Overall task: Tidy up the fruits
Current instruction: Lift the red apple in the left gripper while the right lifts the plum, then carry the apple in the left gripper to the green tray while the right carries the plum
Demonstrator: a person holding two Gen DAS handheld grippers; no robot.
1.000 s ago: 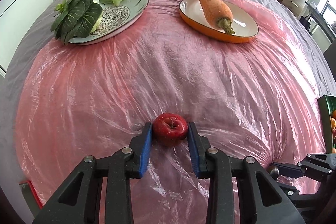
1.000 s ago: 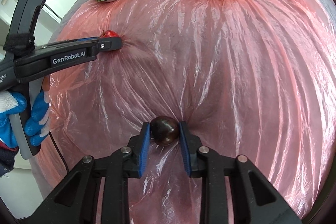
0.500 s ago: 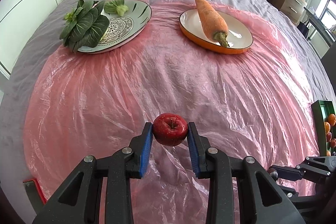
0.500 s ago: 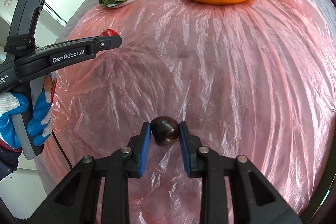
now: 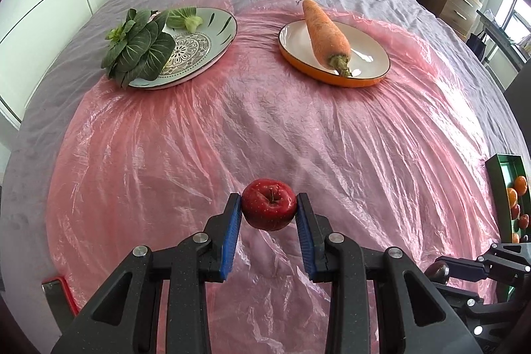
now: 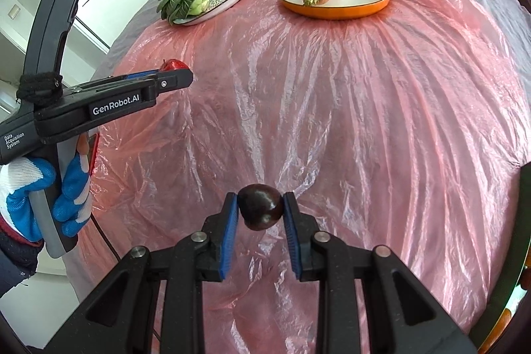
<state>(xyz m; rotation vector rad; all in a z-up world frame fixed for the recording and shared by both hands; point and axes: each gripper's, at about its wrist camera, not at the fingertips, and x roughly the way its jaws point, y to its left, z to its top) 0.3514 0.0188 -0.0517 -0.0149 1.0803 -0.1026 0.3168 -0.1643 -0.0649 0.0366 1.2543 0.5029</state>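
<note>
My left gripper (image 5: 268,204) is shut on a red apple (image 5: 268,208), held clear above the pink plastic sheet (image 5: 265,128). In the right wrist view my right gripper (image 6: 260,208) is shut on a dark purple plum (image 6: 260,207), also lifted off the sheet. The left gripper (image 6: 179,73) shows there at the left, side on, with the apple (image 6: 173,65) peeking over its finger. The right gripper shows at the lower right edge of the left wrist view, the plum (image 5: 437,270) at its tip.
At the far side stand a patterned plate (image 5: 212,45) with leafy greens (image 5: 139,47) and an orange-rimmed plate (image 5: 368,55) bearing a carrot (image 5: 325,32). A green box (image 5: 512,188) with several small fruits lies at the right edge. A gloved hand (image 6: 39,191) holds the left gripper.
Both grippers have risen with their fruit; the apple and the plum now hang above the sheet, which has sunk away from them. The plates look farther off.
</note>
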